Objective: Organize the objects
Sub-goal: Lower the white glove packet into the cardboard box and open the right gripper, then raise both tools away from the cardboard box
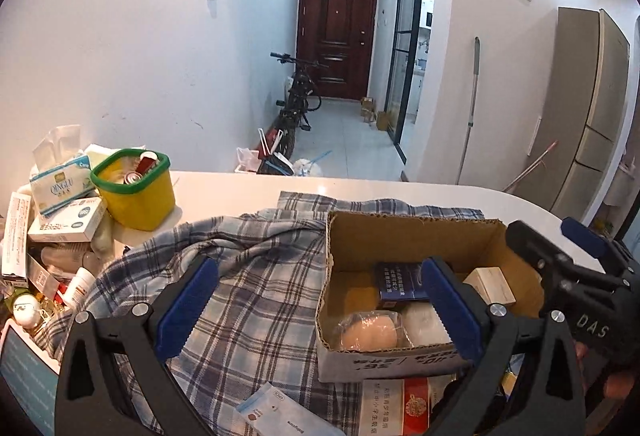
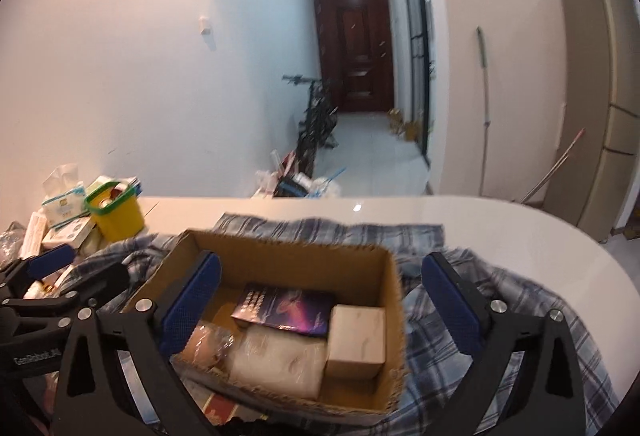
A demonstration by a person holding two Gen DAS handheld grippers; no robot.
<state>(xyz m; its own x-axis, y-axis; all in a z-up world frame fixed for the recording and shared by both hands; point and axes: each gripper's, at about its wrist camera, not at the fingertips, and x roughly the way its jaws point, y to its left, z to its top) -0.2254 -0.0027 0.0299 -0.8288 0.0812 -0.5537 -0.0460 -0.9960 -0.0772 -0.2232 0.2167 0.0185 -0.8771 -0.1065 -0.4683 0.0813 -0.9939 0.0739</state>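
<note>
An open cardboard box (image 1: 416,232) (image 2: 280,256) sits on a blue plaid cloth (image 1: 248,276) (image 2: 500,296) on the white table. Inside lie a dark blue packet (image 1: 394,282) (image 2: 288,308), a small beige box (image 1: 490,286) (image 2: 356,336), a wrapped tan round item (image 1: 370,332) (image 2: 204,348) and a wrapped white item (image 1: 420,324) (image 2: 280,360). My right gripper (image 2: 322,304) hovers open over the box, holding nothing. Left of the box, my left gripper (image 1: 320,310) is open above the cloth, its right finger over the box's near left corner.
A yellow bin with a green rim (image 1: 136,195) (image 2: 116,215) holds cans at the table's left, beside a tissue pack (image 1: 60,183) and a heap of small boxes and bottles. A red-and-white box (image 1: 400,408) and a mask packet (image 1: 272,412) lie near the front edge. A hallway with a bicycle (image 1: 298,99) lies beyond.
</note>
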